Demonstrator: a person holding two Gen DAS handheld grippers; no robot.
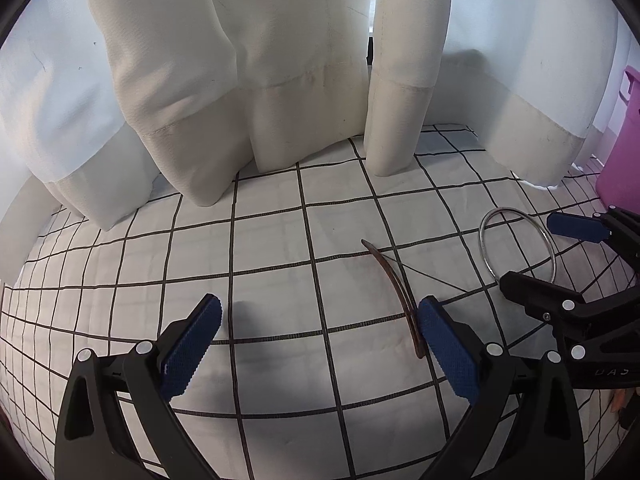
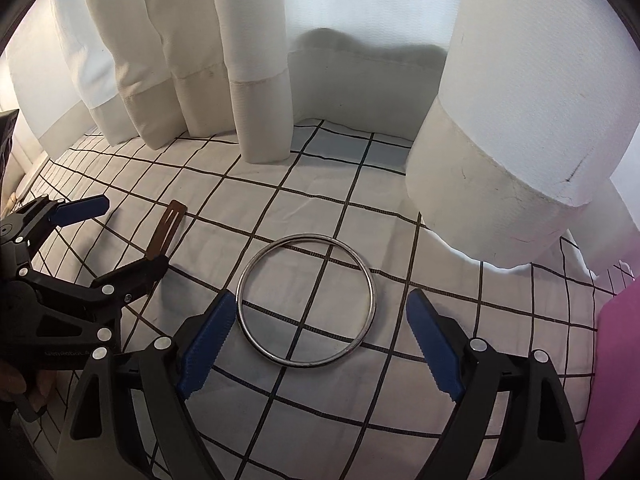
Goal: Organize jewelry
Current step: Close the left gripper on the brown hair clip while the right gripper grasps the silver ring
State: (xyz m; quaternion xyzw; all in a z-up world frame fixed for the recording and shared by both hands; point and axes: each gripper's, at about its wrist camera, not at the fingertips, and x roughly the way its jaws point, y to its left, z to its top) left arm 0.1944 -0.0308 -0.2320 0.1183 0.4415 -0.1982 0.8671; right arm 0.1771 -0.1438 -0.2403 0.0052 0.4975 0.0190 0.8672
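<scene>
A silver bangle (image 2: 306,301) lies flat on the checked cloth, just ahead of my right gripper (image 2: 320,340), which is open and empty around its near edge. The bangle also shows in the left wrist view (image 1: 516,246). A brown curved hair clip (image 1: 394,284) lies on the cloth beside the right finger of my left gripper (image 1: 320,334), which is open and empty. The clip also shows in the right wrist view (image 2: 166,229), partly behind the left gripper (image 2: 120,236). The right gripper (image 1: 556,256) shows at the right of the left wrist view.
A white cloth with a black grid (image 1: 280,240) covers the surface. Cream curtains (image 1: 240,80) hang down onto its far edge, with a fold (image 2: 500,160) close on the right. A pink container (image 1: 622,152) stands at the far right.
</scene>
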